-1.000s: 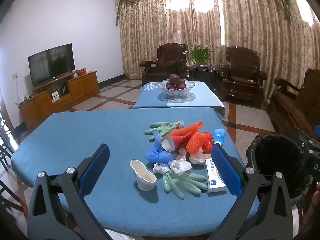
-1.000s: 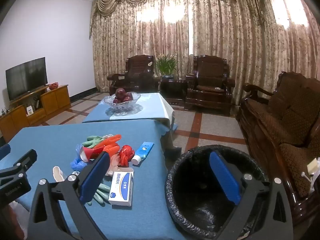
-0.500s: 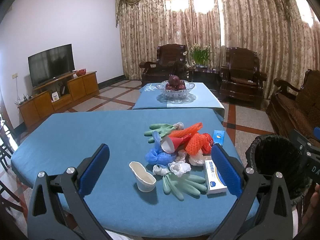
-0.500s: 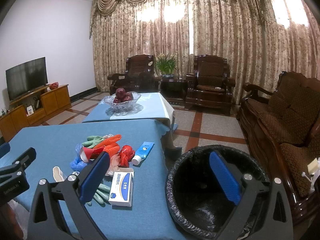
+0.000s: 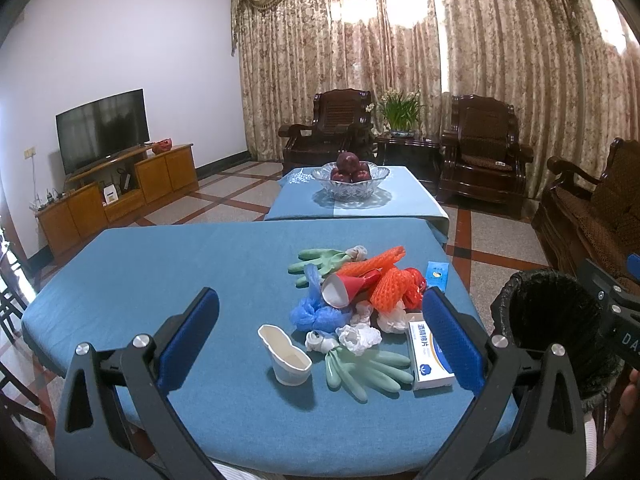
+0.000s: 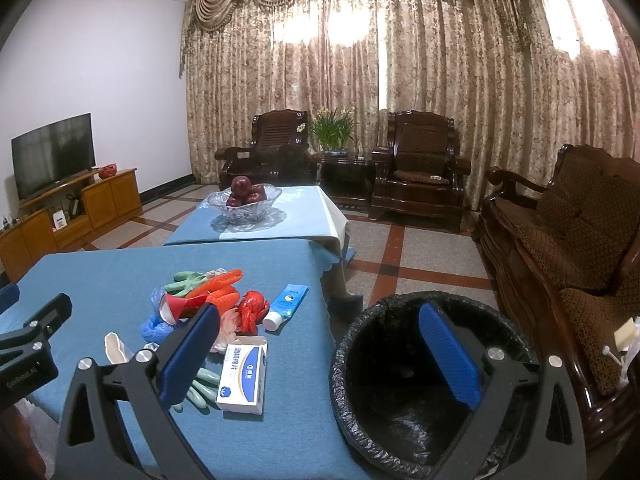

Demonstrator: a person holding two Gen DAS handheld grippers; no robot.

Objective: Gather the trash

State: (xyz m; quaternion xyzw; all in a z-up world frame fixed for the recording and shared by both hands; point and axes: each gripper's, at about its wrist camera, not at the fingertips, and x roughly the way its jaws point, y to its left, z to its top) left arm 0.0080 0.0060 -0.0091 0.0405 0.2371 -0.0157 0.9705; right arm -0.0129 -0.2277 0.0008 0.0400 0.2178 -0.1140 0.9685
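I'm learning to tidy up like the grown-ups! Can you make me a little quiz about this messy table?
1. True or false: the left gripper is holding trash.
2. Which lies nearest the bin: A white box, B crushed white cup, C red cone?
3. Fill in: the bowl on the far table holds ____.

Key: 1 false, it is open and empty. 2 A. 3 red apples.

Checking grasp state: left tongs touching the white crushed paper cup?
Apart. Left wrist view: left tongs open, white crushed paper cup lies untouched between them on the blue tablecloth.
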